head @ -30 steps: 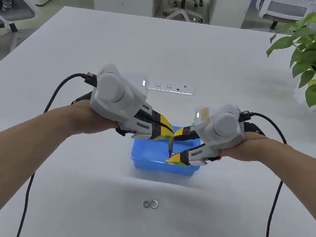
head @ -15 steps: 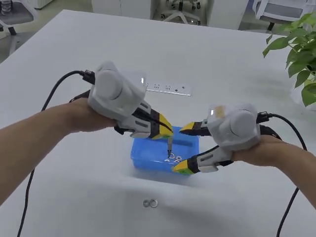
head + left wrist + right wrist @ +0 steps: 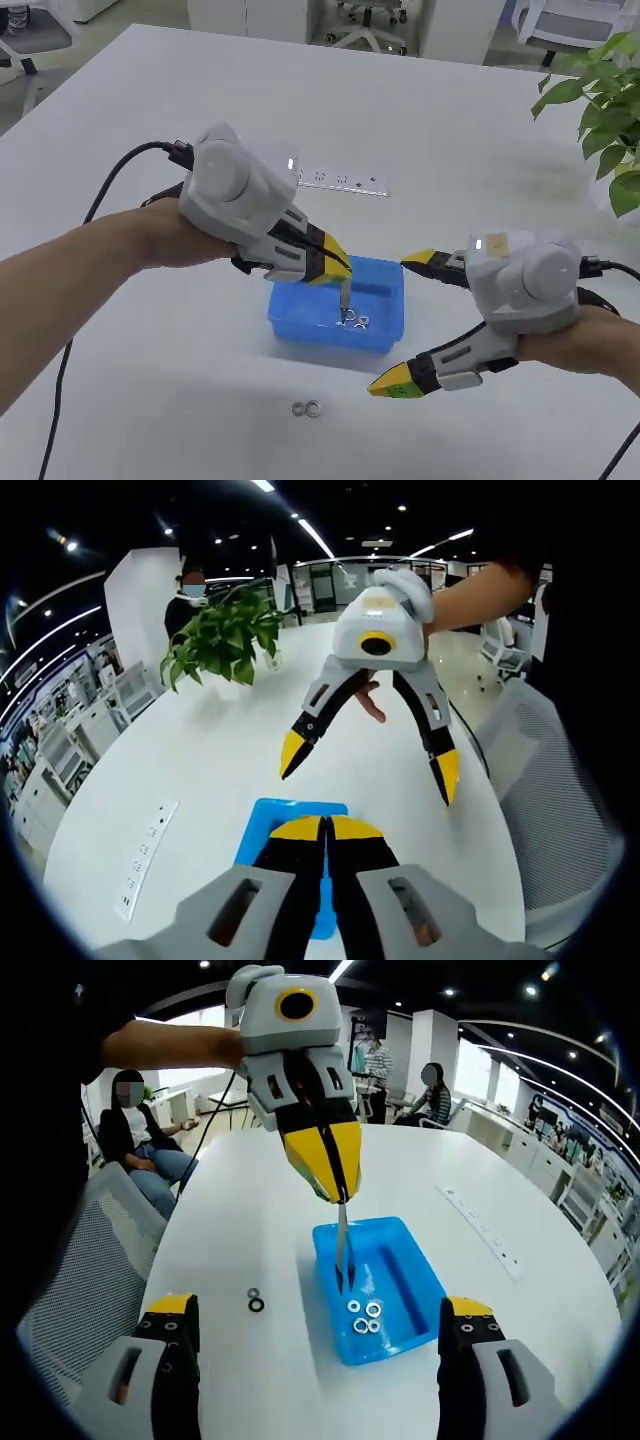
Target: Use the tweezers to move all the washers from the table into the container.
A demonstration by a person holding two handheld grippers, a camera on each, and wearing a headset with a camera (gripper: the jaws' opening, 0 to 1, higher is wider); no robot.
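My left gripper (image 3: 332, 266) is shut on thin metal tweezers (image 3: 345, 300), whose tips hang down into the blue container (image 3: 290, 318). Several washers (image 3: 354, 321) lie in the container beside the tweezer tips. Two more washers (image 3: 307, 408) lie on the white table in front of it. My right gripper (image 3: 398, 322) stands open at the container's right side, holding nothing. In the right gripper view, the left gripper (image 3: 338, 1192) holds the tweezers (image 3: 342, 1245) over the container (image 3: 420, 1270), with two washers (image 3: 255, 1300) on the table to its left. The left gripper view shows the open right gripper (image 3: 368, 772).
A white power strip (image 3: 335, 179) lies on the table behind the container. A green plant (image 3: 605, 110) stands at the table's right edge. Cables trail from both grippers. A grey mesh chair (image 3: 90, 1250) and seated people are beyond the table.
My right gripper has drawn back from the container to the right and toward me, still open. The left gripper and tweezers have stayed over the container, where washers now show.
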